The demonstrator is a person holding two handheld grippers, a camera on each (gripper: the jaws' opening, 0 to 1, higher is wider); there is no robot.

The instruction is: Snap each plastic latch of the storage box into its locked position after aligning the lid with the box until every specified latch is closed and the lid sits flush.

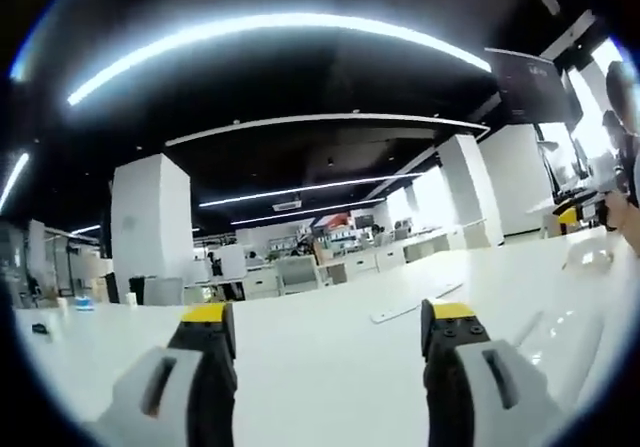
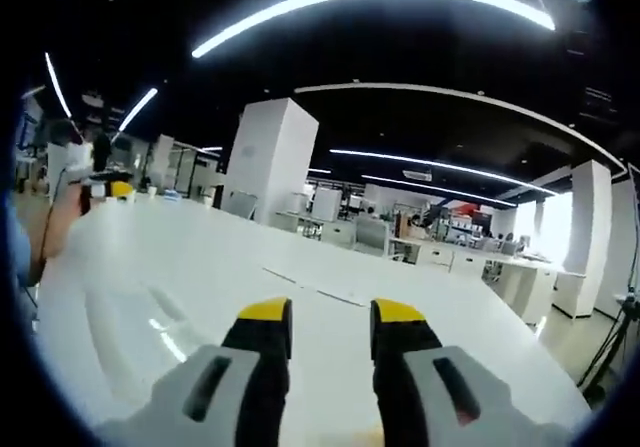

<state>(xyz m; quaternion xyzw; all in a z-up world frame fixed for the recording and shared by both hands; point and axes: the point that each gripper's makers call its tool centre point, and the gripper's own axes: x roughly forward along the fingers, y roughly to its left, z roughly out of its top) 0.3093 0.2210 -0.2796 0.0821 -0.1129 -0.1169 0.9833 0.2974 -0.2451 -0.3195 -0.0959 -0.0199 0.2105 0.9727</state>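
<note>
Left gripper [image 1: 330, 329], jaws spread and released, and right gripper [image 2: 330, 325], jaws narrowly parted, nothing grasped, both over white table [image 2: 200, 267]; white pillar [image 1: 150, 222] far behind.

No legible text — anywhere.

Open office: white table [image 1: 330, 367], white pillars [image 1: 150, 222], dark ceiling, light strips [image 1: 290, 27].

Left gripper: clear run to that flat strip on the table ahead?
Probably yes. The left gripper has its jaws open, and only bare table lies between it and the strip.
</note>
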